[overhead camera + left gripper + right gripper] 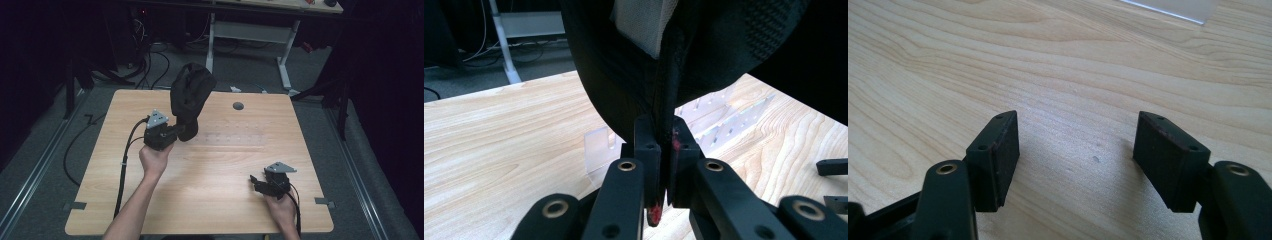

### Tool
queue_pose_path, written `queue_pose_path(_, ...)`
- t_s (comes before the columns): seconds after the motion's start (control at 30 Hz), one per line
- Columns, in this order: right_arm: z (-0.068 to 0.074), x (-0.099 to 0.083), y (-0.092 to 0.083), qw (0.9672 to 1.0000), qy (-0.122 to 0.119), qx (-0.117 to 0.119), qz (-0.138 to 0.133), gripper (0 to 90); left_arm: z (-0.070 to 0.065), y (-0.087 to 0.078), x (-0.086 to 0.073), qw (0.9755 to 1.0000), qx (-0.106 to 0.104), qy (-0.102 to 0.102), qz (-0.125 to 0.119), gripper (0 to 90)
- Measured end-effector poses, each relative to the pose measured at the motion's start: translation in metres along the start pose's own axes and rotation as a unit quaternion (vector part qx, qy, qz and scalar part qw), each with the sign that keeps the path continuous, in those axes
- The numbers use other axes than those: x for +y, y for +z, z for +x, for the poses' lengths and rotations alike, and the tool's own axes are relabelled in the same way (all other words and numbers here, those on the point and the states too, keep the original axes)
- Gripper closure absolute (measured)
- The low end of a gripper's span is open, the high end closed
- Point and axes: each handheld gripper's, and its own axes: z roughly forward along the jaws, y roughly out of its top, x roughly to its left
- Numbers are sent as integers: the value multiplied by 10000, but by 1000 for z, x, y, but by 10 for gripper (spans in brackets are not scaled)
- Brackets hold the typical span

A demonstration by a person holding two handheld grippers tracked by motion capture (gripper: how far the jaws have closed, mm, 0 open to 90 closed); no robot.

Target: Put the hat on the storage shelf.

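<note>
Black cap (190,97) pinched in left claw (663,150) mid-table; right claw (1078,160) wide near front edge.

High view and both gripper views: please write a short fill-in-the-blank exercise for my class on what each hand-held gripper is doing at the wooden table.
1. The left hand-held gripper is shut on a black ____.
2. The jaws of the right hand-held gripper stand ____.
3. The black cap is held ____ the wooden table, not lying on it.
4. Between the jaws of the right hand-held gripper lies bare ____.

Missing words: cap; open; above; wood
</note>
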Motion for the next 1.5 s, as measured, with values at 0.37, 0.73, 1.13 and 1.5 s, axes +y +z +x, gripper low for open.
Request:
queue_pose_path(0.37, 0, 0, 0, 10000, -4, -2, -6, 351, 1, 9, -14, 9998, -77, -141, 154, 859)
queue_pose_path(0.73, 0, 0, 0, 10000, 5, -2, -3, 351, 7, 10, -25, 9986, -155, -375, 326, 841)
queue_pose_path(1.13, 0, 0, 0, 10000, 3, -1, -3, 351, 7, 4, -26, 9977, -140, -469, 476, 543)
queue_pose_path(1.5, 0, 0, 0, 10000, 3, 0, -3, 351, 8, -6, -25, 9974, -183, -504, 474, 395)
